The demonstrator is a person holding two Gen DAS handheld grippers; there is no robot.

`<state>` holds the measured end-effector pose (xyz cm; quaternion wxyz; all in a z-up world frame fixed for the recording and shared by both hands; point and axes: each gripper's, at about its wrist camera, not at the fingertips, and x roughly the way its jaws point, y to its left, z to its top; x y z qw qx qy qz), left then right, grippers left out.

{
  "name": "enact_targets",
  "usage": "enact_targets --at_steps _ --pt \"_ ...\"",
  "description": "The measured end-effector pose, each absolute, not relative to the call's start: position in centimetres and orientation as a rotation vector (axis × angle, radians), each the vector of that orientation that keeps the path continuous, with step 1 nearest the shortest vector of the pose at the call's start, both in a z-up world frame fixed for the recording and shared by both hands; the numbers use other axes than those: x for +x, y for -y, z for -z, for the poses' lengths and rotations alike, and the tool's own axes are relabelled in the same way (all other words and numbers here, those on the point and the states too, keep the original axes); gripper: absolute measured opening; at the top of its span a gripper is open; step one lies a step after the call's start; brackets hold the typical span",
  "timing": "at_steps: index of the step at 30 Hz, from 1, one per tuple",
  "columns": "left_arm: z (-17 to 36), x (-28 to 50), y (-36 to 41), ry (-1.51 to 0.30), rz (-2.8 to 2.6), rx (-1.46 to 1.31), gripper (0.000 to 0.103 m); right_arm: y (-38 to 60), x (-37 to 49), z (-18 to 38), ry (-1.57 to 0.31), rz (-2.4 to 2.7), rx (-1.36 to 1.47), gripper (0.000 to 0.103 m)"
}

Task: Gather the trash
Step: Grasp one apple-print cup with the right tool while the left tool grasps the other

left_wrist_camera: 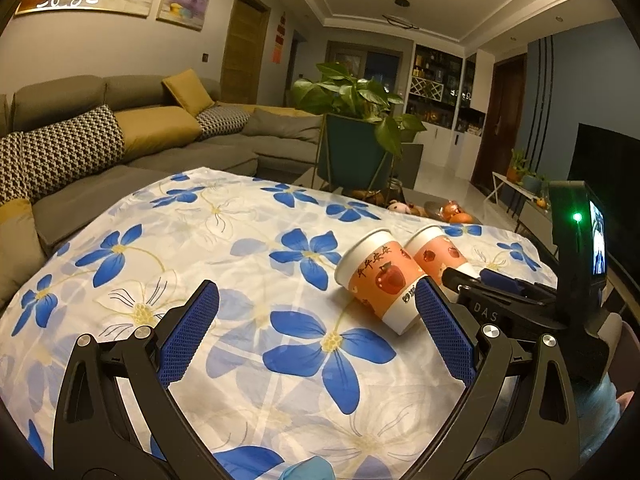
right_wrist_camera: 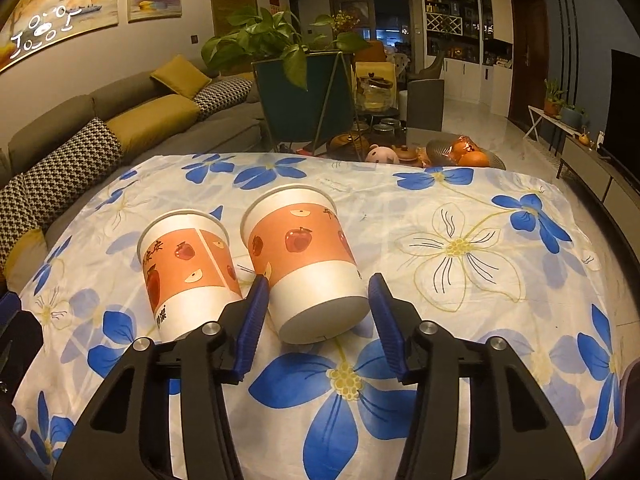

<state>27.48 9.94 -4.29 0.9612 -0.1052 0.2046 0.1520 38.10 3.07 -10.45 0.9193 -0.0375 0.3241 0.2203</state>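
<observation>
Two paper cups lie on their sides on a table covered by a white cloth with blue flowers (right_wrist_camera: 460, 248). Both cups have an orange band with apple prints, and they lie side by side, rims pointing away toward the far side.

Right gripper (right_wrist_camera: 316, 312): released, jaws spread either side of the right cup (right_wrist_camera: 304, 256), base end between the pads; a pad looks close to the cup wall, contact not certain. Left cup (right_wrist_camera: 188, 264) sits just left of it, beside the left pad.

Left gripper (left_wrist_camera: 316, 312): released, jaws wide, nothing between them but cloth. In its view the left cup (left_wrist_camera: 384, 276) lies just beyond its right pad, with the right cup (left_wrist_camera: 436, 248) behind. The right gripper's body (left_wrist_camera: 520, 304) shows at right, green LED lit.

Room: grey sectional sofa (left_wrist_camera: 168, 148) left with mustard and houndstooth cushions, potted plant (right_wrist_camera: 296, 80) in a teal planter past the table's far edge, fruit bowl (right_wrist_camera: 468, 154) and a small plush toy (right_wrist_camera: 382, 155) on a dark table behind. Paintings on left wall, shelving at the far end, dark TV at right. Dim warm lighting.
</observation>
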Motion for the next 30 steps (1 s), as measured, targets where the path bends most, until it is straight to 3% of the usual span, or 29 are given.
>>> enact_targets --at_steps 11,13,15,30 --pt "4.1 27.3 -10.3 -0.409 -0.315 -0.217 0.097 -4.6 39.4 10.7 -0.687 -0.461 -0.105 0.069" --pt "4.1 27.4 -10.5 -0.408 -0.316 -0.222 0.097 -4.9 39.6 10.8 -0.685 -0.457 -0.112 0.069" --pt "4.1 27.5 -10.6 -0.409 -0.318 -0.225 0.097 -5.1 39.9 11.0 -0.699 -0.449 -0.118 0.059" --pt "4.9 30.6 -8.4 -0.473 -0.308 -0.228 0.097 2.1 37.7 8.7 -0.602 -0.360 0.093 0.056"
